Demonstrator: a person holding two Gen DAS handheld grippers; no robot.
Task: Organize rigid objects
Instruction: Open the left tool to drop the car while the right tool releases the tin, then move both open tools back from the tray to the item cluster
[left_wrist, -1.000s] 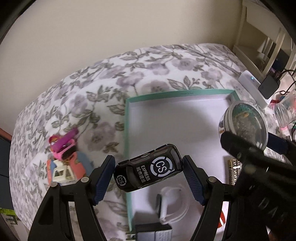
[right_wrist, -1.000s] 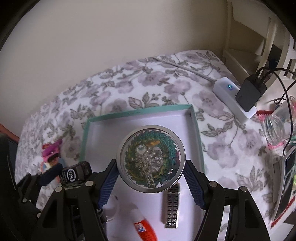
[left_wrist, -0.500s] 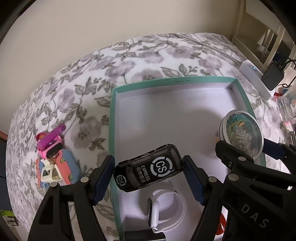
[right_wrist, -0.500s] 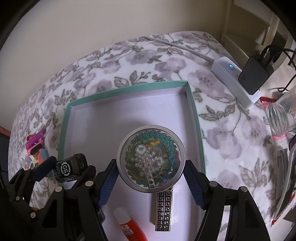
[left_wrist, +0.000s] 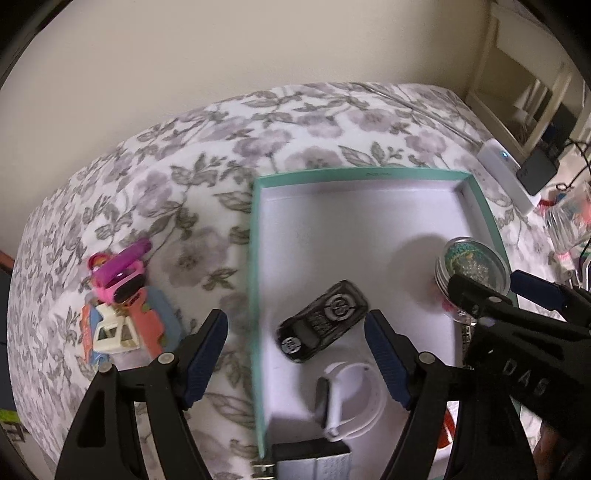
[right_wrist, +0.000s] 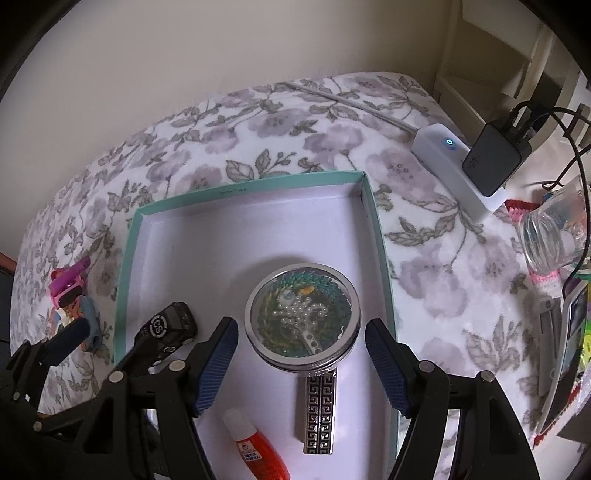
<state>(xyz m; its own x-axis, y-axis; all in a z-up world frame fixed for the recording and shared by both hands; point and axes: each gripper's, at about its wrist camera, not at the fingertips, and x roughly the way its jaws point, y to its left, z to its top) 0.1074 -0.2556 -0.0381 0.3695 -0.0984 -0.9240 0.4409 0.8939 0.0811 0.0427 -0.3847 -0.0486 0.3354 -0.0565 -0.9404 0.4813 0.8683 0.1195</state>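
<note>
Left gripper (left_wrist: 297, 352): spread wide, holding nothing, blue-padded fingers (left_wrist: 205, 354) standing apart on either side of the teal box's left wall. Black toy car (left_wrist: 323, 326) lying loose on the white floor of the teal box (left_wrist: 255, 258), between the two fingers but touching neither, blurred, tilted with its nose toward the near left. Just near of the car, a white watch (left_wrist: 349, 397) on its side in the box; at the near edge, a dark and silver item, partly cut off.

Right gripper (right_wrist: 299, 363): also spread wide, gripping nothing, fingers (right_wrist: 386, 365) clear of the round tin (right_wrist: 303, 325) on both sides. Round tin resting in the right half of the box, clear lid up, pearls and green scales showing inside, near rim overlapping the far end of a silver patterned bar (right_wrist: 319, 413). Left of the bar, a red glue tube (right_wrist: 258, 446) with a white cap, lying at a slant.

Outside the box, on the floral bedspread (right_wrist: 332, 122): a pile of toys (left_wrist: 118, 306) to the left, pink piece on top, a white toy vehicle beneath. To the far right, a white power strip (right_wrist: 452, 166) with a lit blue dot and a black charger (right_wrist: 496, 158) plugged in. Near of that, a clear glass jar (right_wrist: 550, 238) on its side.
</note>
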